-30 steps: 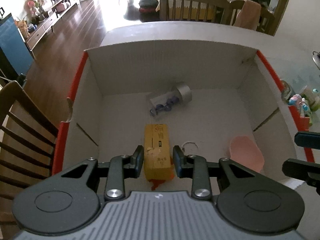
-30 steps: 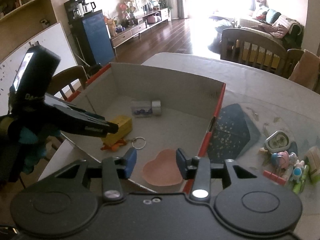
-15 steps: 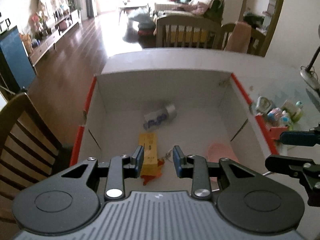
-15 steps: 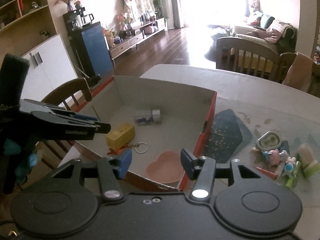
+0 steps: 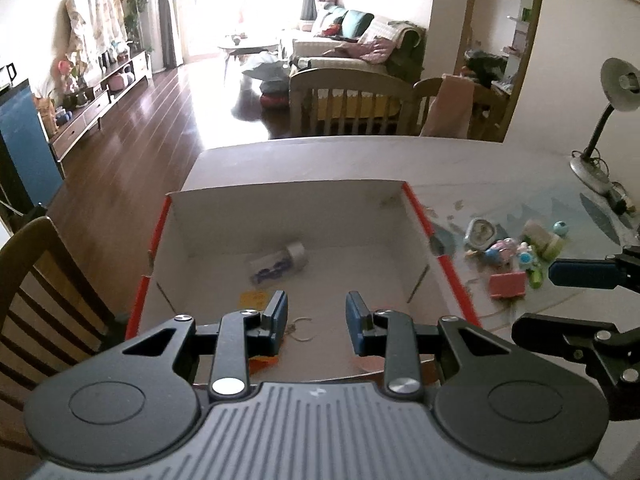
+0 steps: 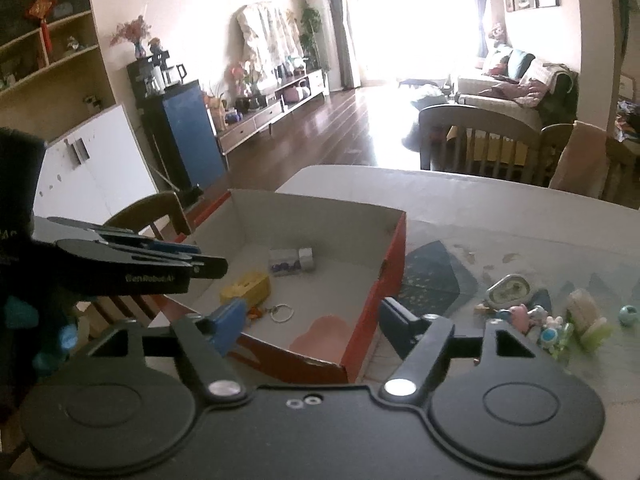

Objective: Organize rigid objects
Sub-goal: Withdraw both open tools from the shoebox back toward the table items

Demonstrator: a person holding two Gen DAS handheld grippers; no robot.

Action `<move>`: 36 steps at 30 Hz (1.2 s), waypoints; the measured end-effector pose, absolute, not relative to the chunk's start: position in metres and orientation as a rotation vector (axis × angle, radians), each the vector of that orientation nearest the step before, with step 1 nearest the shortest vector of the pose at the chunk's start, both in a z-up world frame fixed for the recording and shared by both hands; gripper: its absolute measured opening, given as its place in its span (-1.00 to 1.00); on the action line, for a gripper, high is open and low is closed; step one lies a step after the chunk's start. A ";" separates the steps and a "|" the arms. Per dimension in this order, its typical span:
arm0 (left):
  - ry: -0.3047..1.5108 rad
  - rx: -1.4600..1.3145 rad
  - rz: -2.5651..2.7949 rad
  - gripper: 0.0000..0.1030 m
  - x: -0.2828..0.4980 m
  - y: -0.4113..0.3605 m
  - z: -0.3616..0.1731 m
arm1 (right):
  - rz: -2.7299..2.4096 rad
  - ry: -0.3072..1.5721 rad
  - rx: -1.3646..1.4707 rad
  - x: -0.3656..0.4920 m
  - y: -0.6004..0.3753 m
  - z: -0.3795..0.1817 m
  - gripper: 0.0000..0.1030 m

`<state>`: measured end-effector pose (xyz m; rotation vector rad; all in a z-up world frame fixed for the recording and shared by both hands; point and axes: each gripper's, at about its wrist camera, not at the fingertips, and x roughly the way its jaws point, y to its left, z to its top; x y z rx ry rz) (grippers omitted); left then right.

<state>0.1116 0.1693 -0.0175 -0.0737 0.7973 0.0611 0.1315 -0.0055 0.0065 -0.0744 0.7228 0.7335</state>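
A red cardboard box [image 5: 420, 216] [image 6: 394, 264] stands open on the table. Inside lie a yellow block [image 6: 246, 289] [image 5: 253, 298], a key ring [image 6: 282, 313] [image 5: 302, 328], a clear tube with a silver cap [image 5: 278, 266] [image 6: 290, 261] and a pink heart-shaped piece [image 6: 322, 332]. My left gripper [image 5: 316, 322] is open and empty above the box's near edge. My right gripper [image 6: 310, 322] is open and empty over the box's near right corner. Small toys [image 5: 508, 250] [image 6: 544, 320] and a pink box [image 5: 507, 285] lie on the table to the right.
A dark placemat [image 6: 436, 276] lies right of the box. A desk lamp [image 5: 600, 128] stands at the table's far right. Wooden chairs stand at the left [image 5: 36, 284] and beyond the table [image 5: 348, 100].
My left gripper has let go of the yellow block and risen back away from the box. My right gripper has also pulled back and opened wider.
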 end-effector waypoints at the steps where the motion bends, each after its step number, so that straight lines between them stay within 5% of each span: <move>1: 0.793 -0.073 0.059 -0.15 0.111 0.166 -0.016 | 0.735 0.718 -0.072 0.131 -0.009 0.008 0.48; 3: 0.772 -0.072 0.060 0.36 0.108 0.157 -0.013 | 0.734 0.705 -0.072 0.128 -0.017 0.009 0.55; 29: 0.765 -0.103 -0.076 0.62 0.158 -0.001 -0.043 | 0.545 0.723 -0.020 0.176 -0.189 -0.017 0.69; 33: 0.761 -0.107 -0.072 0.95 0.173 -0.020 -0.055 | 0.501 0.725 -0.043 0.197 -0.214 -0.025 0.69; 36: 0.767 -0.104 -0.053 0.97 0.187 -0.033 -0.064 | 0.460 0.727 -0.061 0.217 -0.230 -0.034 0.69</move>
